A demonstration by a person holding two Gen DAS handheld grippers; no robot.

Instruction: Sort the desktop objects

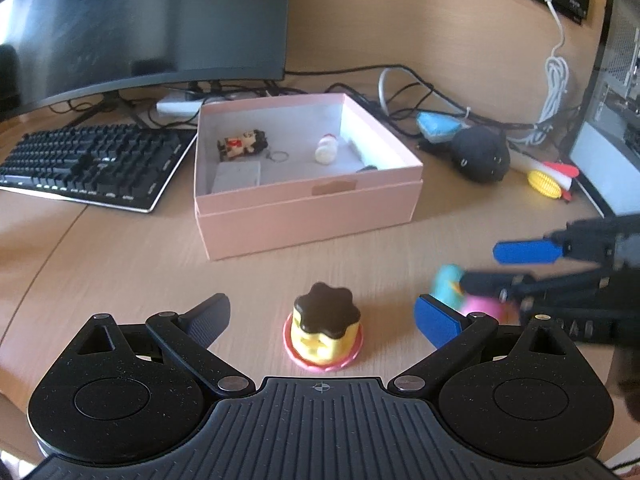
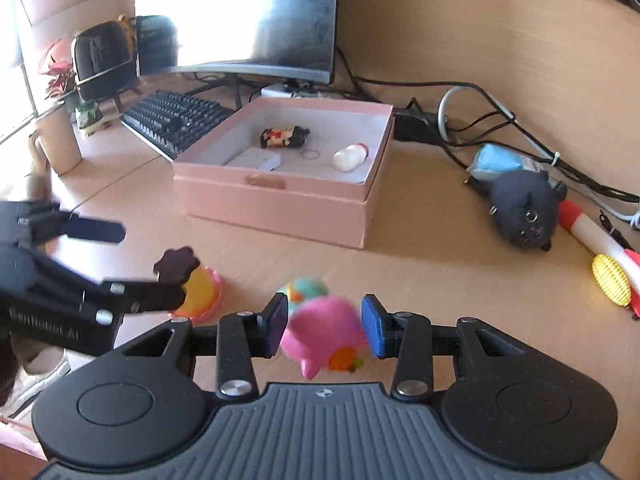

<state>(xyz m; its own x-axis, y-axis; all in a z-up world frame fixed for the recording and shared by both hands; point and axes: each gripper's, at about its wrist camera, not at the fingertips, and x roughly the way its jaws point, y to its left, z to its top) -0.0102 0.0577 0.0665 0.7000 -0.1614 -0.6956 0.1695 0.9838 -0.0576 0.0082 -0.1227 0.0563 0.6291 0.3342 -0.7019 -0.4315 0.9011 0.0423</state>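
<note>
Two handheld grippers work side by side over a wooden desk [image 1: 120, 264], both angled downward toward toys in front of a pink box [image 2: 280, 204]. The right gripper [image 2: 325, 326] brackets a blurred pink toy [image 2: 324, 332] between its blue pads; the left pad meets the toy's side, while a thin gap shows at the right pad, so whether the toy is truly clamped cannot be told. A teal toy [image 2: 308, 288] sits just beyond the pink one. The left gripper [image 1: 320, 316] hangs with its jaws spread wide, holding nothing, its fingers on either side of a yellow cake toy [image 1: 322, 330] with a dark brown top and pink base, which stands upright on the desk between them without touching either. In the right wrist view that gripper reaches in from the left edge, one finger crossing in front of the cake toy. The open box already holds a small dark figure [image 1: 242, 145], a white bottle-shaped toy [image 1: 326, 150] and a pale flat card [image 1: 236, 176]. Right of the box lie a black plush [image 1: 480, 158], a blue pack [image 1: 438, 125] and a yellow ridged toy [image 1: 545, 184]. A keyboard [image 1: 92, 164] and a dark monitor [image 1: 152, 20] stand to the box's left.
</note>
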